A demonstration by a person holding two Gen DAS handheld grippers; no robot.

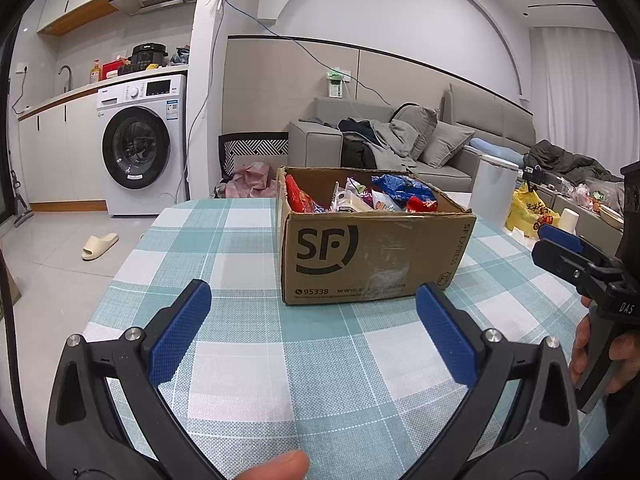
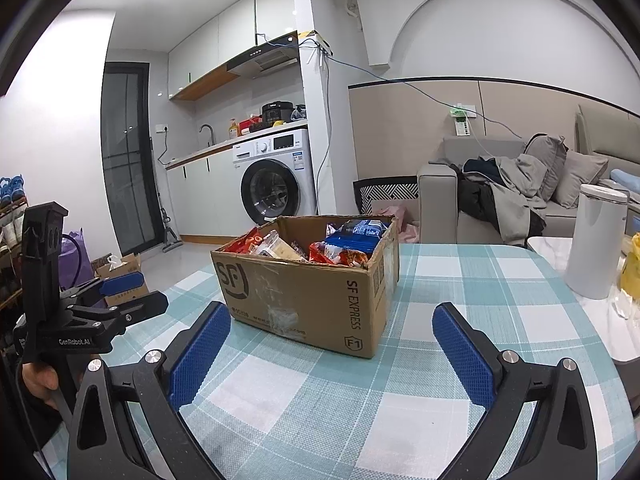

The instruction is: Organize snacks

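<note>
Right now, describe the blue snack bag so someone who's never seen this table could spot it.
Start at the checked tablecloth, where an open cardboard box printed SF Express stands. Look inside along its far side, toward the sofa. The blue snack bag lies on top of the pile, the only blue pack among red and pale wrappers.

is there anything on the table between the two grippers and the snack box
Nothing visible. In both wrist views only bare checked tablecloth lies between the open left gripper, the open right gripper and the cardboard box. The box top is open, with snack packets exposed inside.
</note>
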